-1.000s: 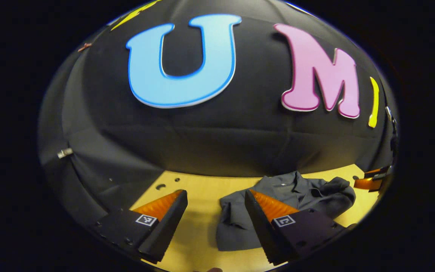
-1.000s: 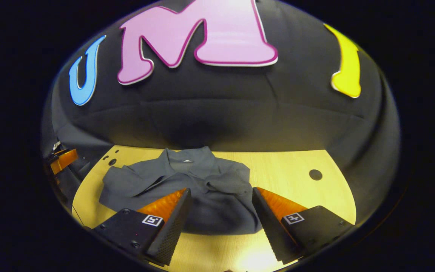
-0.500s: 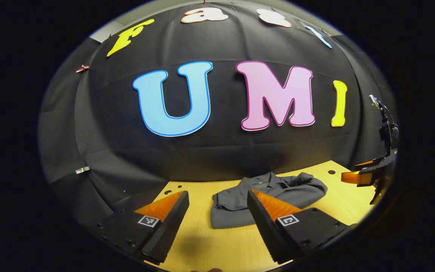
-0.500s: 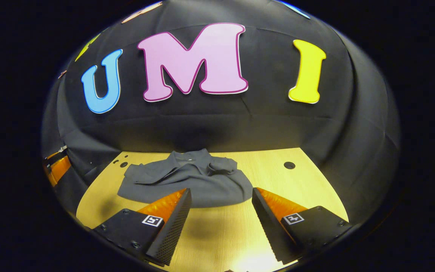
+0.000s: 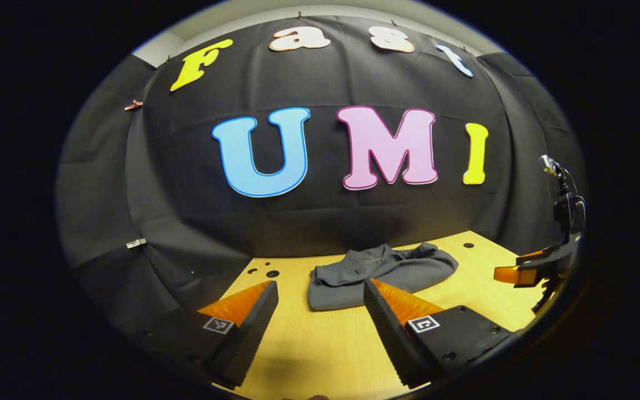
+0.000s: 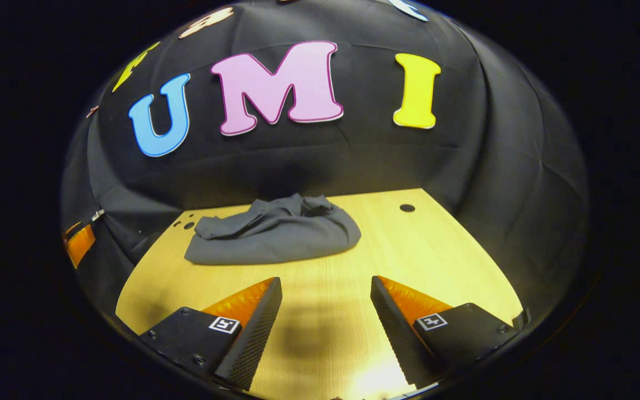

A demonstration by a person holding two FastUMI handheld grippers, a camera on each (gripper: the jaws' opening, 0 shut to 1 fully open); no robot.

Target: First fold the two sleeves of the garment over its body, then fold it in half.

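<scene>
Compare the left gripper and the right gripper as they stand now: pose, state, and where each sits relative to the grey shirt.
The left gripper sits with the grey shirt ahead and slightly toward its right finger; the right gripper has the shirt ahead and toward its left finger. In the left gripper view the shirt's near edge reaches down behind the fingertips; in the right gripper view bare wooden table separates them. Both are open, empty, and off the shirt.

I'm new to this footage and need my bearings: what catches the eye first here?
A grey garment lies bunched in a heap on the far part of the pale wooden table, near the black cloth wall. In the foreground, the right tongs stand open over bare wood, holding nothing. The left tongs are open too, with the garment beyond their tips.
</scene>
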